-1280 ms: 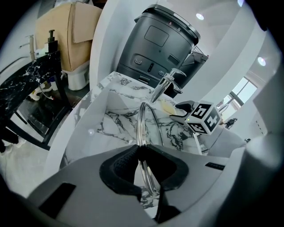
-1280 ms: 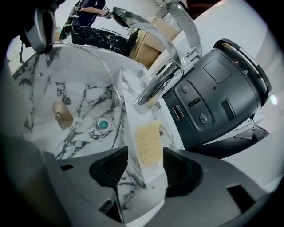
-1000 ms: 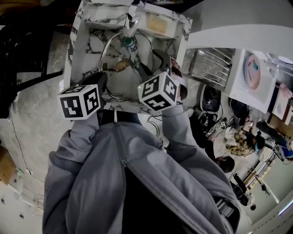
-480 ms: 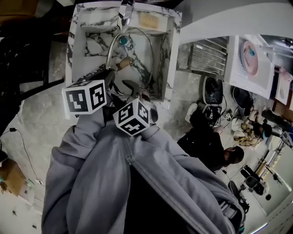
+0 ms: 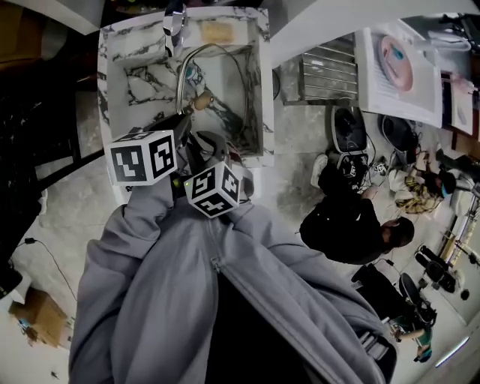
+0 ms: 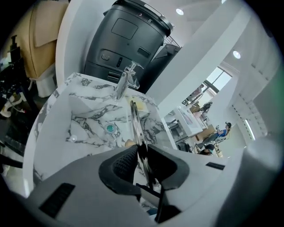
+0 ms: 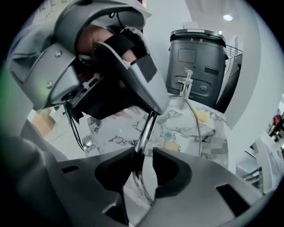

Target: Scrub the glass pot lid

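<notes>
The glass pot lid [image 5: 225, 75] stands on edge in the marble sink [image 5: 109, 82], its wooden knob [image 5: 201, 101] facing the basin. My left gripper [image 5: 182, 126] is shut on the lid's metal rim [image 6: 135, 124], seen edge-on in the left gripper view. My right gripper [image 5: 212, 144] sits just beside it. In the right gripper view its jaws [image 7: 143, 159] are closing around the same rim [image 7: 148, 128]. The rim rests against one pad, with a gap to the other. The left gripper [image 7: 120, 84] shows just above, clamped on the rim.
A faucet [image 5: 174, 22] rises at the sink's far end, with a yellow sponge [image 5: 217, 31] on the ledge and a teal drain [image 6: 110, 128] in the basin. A black bin [image 6: 128, 40] stands behind the sink. A metal rack [image 5: 326, 75] and a crouching person [image 5: 349, 225] are to the right.
My right gripper has moved from the sink's right side to the left, next to the left gripper, and now straddles the lid's rim. The left gripper keeps its hold.
</notes>
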Tool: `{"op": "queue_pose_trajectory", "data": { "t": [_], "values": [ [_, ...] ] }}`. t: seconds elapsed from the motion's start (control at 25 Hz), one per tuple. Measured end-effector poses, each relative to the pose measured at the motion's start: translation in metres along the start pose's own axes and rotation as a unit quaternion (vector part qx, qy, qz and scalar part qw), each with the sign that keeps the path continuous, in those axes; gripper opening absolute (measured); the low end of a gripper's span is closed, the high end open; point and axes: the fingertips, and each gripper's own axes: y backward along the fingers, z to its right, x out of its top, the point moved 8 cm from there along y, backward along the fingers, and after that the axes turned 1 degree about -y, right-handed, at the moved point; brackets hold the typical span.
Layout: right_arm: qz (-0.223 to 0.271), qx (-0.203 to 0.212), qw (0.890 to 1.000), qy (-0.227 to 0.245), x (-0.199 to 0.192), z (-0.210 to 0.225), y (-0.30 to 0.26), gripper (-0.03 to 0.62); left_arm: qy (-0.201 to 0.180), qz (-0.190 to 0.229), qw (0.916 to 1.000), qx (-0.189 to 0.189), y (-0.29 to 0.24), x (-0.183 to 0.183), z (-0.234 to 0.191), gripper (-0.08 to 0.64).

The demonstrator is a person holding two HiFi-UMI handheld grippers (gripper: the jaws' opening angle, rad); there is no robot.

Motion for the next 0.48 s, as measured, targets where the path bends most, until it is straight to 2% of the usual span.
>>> {"op": "queue_pose_trajectory", "data": {
  "t": [0.16,0.24,0.32,0.4,0.48],
  "values": [
    [0.019,-0.024,1.0,0.005,0.004,0.014,0.026,0.076,-0.003,0.012,0.9994,-0.033,0.001,0.006,0.008,0.115],
    [0.022,-0.024,0.999,0.008,0.009,0.022,0.035,0.066,-0.017,0.025,0.9979,-0.057,0.006,0.011,0.012,0.118],
    [0.024,-0.015,1.0,-0.006,0.012,0.032,0.043,0.064,-0.059,0.041,0.9953,-0.066,0.013,0.016,0.018,0.117],
    [0.027,-0.002,0.999,-0.019,0.015,0.043,0.049,0.063,-0.111,0.058,0.9905,-0.056,0.022,0.021,0.021,0.115],
    [0.03,0.021,0.999,-0.03,0.022,0.053,0.053,0.061,-0.145,0.074,0.9858,-0.042,0.031,0.022,0.017,0.115]
  ]
}}
